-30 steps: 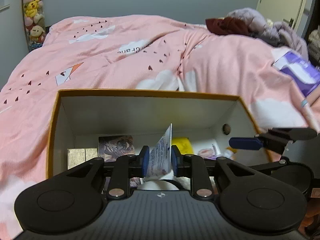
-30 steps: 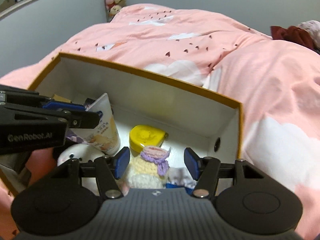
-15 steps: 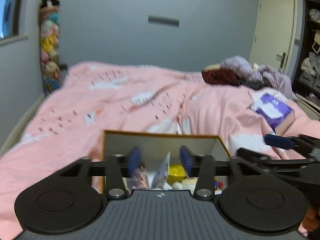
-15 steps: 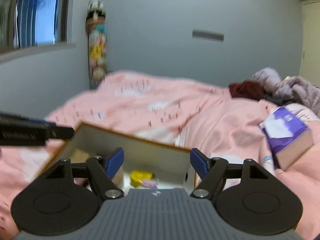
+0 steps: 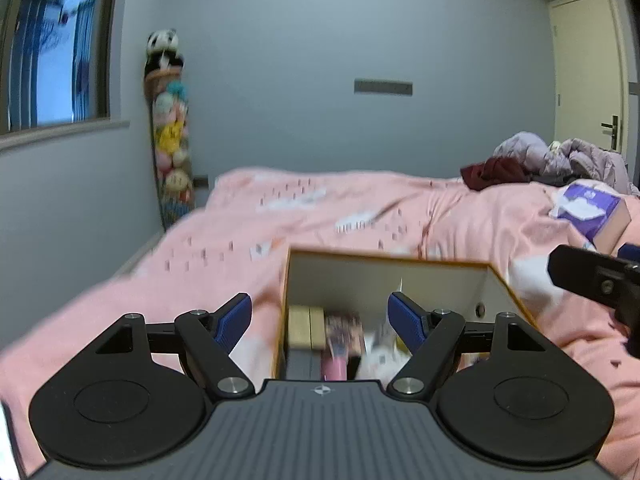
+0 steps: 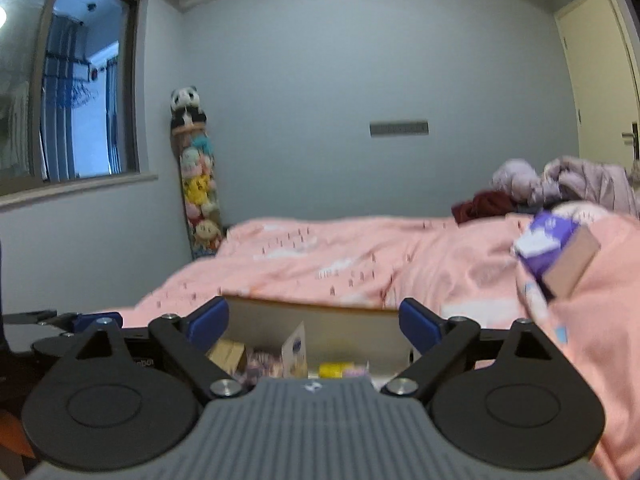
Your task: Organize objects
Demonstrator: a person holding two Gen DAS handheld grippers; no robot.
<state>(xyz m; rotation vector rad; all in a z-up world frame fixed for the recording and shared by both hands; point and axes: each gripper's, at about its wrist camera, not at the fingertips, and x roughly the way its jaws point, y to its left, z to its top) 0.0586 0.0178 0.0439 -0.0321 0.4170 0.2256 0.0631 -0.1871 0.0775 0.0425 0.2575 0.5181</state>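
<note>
Resting on: the open box [image 5: 384,280] sits on a bed [image 5: 320,216] under a pink quilt, its rim orange-brown, its inside walls white.
Box contents, left view: a tan wooden block [image 5: 306,326] against the left wall, a dark printed card [image 5: 344,330] beside it, a pink item [image 5: 334,368] at the near edge; all blurred.
Box contents, right view: the tan block [image 6: 228,354], a white tube [image 6: 296,346] standing upright on its cap end, a yellow lid-shaped item [image 6: 336,369], a bit of lilac yarn [image 6: 356,371] just beside it.
Left claw [image 5: 320,314]: released, blue pads spreading wider still, nothing between them; it hangs in front of the box, clear of it.
Right claw [image 6: 314,322]: released, pads likewise spreading, nothing gripped; the box shows in the gap beyond.
Each other: the right claw's black finger [image 5: 592,276] enters the left view at the right edge; the left claw [image 6: 86,320] shows at the right view's left edge.
On the quilt: a purple tissue box [image 6: 556,256], well apart from the open box.
Far end: rumpled lilac and dark red clothes [image 5: 552,160].
Corner: a tall net of plush toys [image 6: 198,184] topped by a panda, beside a window [image 6: 68,100].
</note>
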